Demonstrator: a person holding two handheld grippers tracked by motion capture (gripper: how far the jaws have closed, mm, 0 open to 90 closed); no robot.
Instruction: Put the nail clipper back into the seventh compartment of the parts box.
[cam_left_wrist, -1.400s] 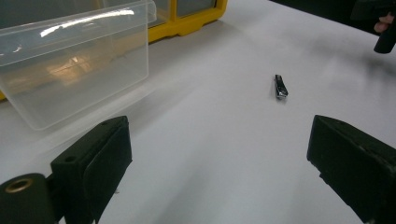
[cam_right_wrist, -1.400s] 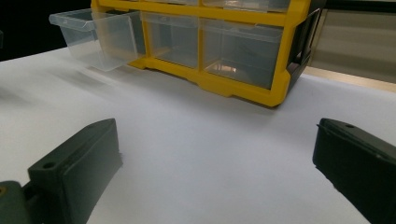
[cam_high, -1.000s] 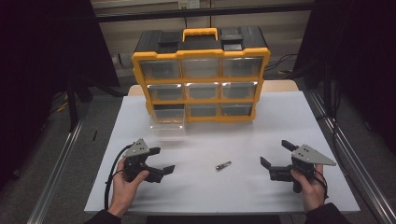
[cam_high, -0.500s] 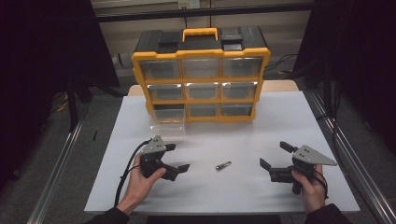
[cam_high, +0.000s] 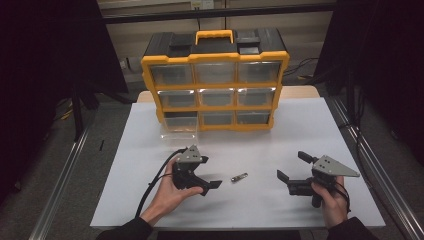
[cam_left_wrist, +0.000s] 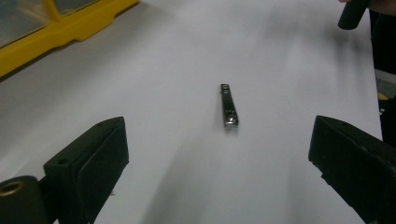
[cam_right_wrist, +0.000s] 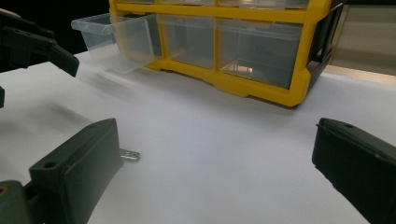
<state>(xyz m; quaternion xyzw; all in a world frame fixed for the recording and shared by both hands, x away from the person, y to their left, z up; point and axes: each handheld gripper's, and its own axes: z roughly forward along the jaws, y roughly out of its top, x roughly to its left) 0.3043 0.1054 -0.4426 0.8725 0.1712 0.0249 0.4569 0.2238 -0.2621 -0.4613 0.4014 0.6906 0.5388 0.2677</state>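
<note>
Metal bar (cam_left_wrist: 228, 105) — slim, flat, shiny — on matte white table (cam_high: 260, 150)

Room was pretty dark all around, only the white table (cam_high: 300, 130) caught the light, which seemed to come from overhead. The yellow organizer (cam_high: 215, 80) stayed bright and readable, with some glare on its clear drawers. Shadows on the table were soft and short. Up close, both gripper views went blurry at the near jaws, and the table surface looked smeared.

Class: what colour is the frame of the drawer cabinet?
Yellow, with a black top; the cabinet shows best in the high view.
</note>
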